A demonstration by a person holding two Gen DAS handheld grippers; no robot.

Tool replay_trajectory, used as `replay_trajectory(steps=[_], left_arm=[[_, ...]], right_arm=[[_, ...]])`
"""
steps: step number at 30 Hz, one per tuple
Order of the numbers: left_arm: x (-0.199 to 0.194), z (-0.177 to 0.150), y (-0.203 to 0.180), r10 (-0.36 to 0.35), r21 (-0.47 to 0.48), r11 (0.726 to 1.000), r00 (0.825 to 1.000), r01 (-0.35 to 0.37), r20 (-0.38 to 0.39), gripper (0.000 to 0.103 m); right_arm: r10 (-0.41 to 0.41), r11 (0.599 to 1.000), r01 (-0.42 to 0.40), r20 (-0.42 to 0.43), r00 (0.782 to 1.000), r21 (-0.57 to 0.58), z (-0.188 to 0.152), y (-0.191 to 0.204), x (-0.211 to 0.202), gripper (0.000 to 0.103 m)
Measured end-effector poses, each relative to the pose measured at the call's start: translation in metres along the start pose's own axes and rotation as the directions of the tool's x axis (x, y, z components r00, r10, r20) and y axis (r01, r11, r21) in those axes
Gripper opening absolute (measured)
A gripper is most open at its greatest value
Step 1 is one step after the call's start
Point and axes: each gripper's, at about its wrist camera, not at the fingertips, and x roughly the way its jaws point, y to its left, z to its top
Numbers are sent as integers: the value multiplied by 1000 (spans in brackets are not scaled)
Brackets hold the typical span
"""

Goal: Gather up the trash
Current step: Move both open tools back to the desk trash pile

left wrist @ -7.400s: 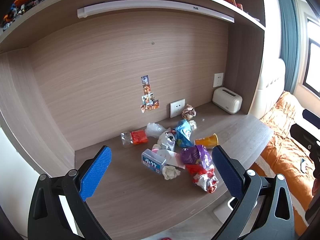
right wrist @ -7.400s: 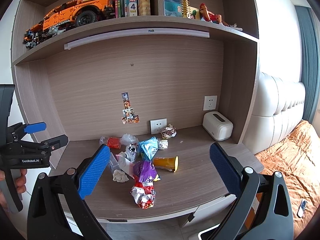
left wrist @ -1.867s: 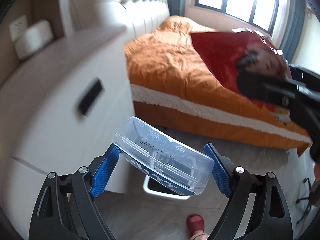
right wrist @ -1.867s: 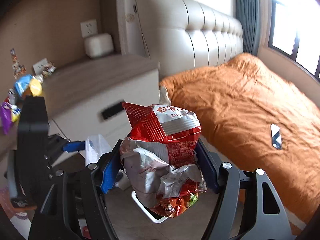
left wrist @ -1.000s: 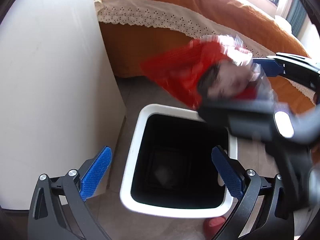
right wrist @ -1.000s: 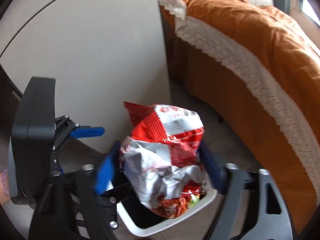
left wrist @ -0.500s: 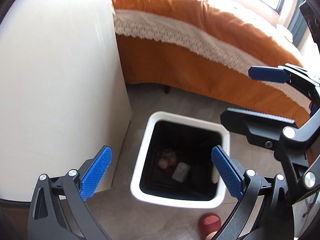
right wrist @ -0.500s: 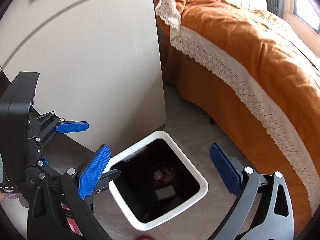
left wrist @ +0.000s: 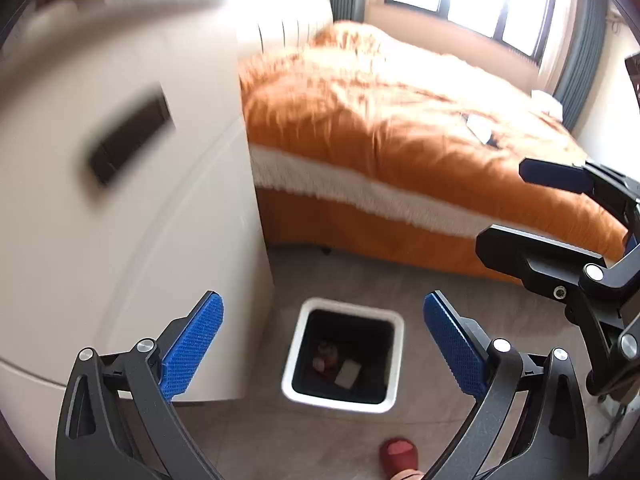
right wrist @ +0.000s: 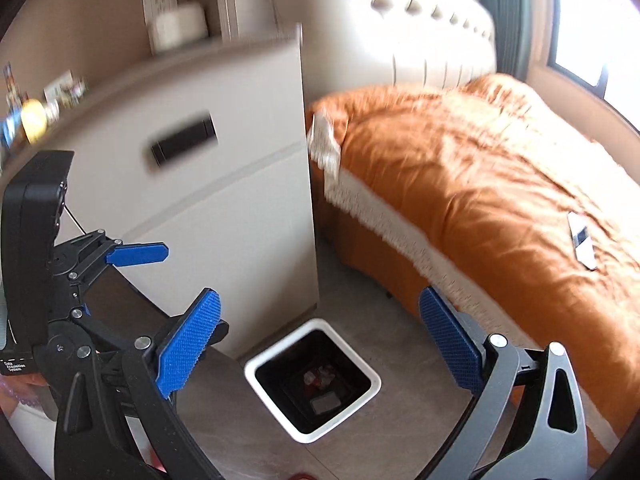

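A white square trash bin (left wrist: pixel 295 364) with a black liner stands on the floor beside the cabinet; it also shows in the right wrist view (right wrist: pixel 368 376). Inside lie the red snack bag (left wrist: pixel 325 357) and the clear plastic box (left wrist: pixel 348 373). My left gripper (left wrist: pixel 323 346) is open and empty, high above the bin. My right gripper (right wrist: pixel 319 338) is open and empty, also above the bin. The right gripper shows at the right of the left wrist view (left wrist: pixel 568 216), the left gripper at the left of the right wrist view (right wrist: pixel 72 280). More trash (right wrist: pixel 32 114) lies on the desk top, blurred.
A white drawer cabinet (left wrist: pixel 120 208) stands left of the bin. A bed with an orange cover (left wrist: pixel 400 128) runs along the right, with a phone (right wrist: pixel 582 240) on it. A red slipper (left wrist: pixel 400 454) is on the grey floor near the bin.
Both grippers have risen and tilted up from the bin, which now looks smaller. More of the cabinet front, bed and window show. Both views are blurred by motion.
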Motion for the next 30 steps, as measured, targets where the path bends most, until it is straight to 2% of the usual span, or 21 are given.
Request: replay_trajectory(steps=[3, 8, 14, 18, 20, 25, 30], left_arm=[[-49, 20, -2, -2, -15, 1000, 999, 3, 34, 99], [-136, 41, 2, 48, -34, 998, 993, -45, 104, 99], [-233, 41, 35, 162, -120, 982, 977, -145, 141, 99], [-292, 26, 65, 260, -182, 956, 953, -231, 156, 99], [-321, 15, 84, 319, -221, 934, 935, -282, 155, 99], [-384, -18, 131, 435, -334, 867, 890, -371, 140, 99], [-430, -53, 170, 525, -408, 800, 843, -440, 119, 99]], right_arm=[[-9, 1000, 9, 46, 999, 5, 21, 8, -40, 99], [22, 1000, -20, 139, 990, -12, 58, 35, -104, 99], [102, 993, -83, 244, 964, -85, 97, 86, -153, 99], [178, 980, -141, 297, 938, -141, 120, 124, -174, 99], [224, 969, -174, 317, 922, -178, 132, 147, -181, 99], [331, 930, -250, 323, 887, -269, 151, 207, -193, 99], [426, 881, -317, 297, 855, -350, 157, 269, -198, 99]])
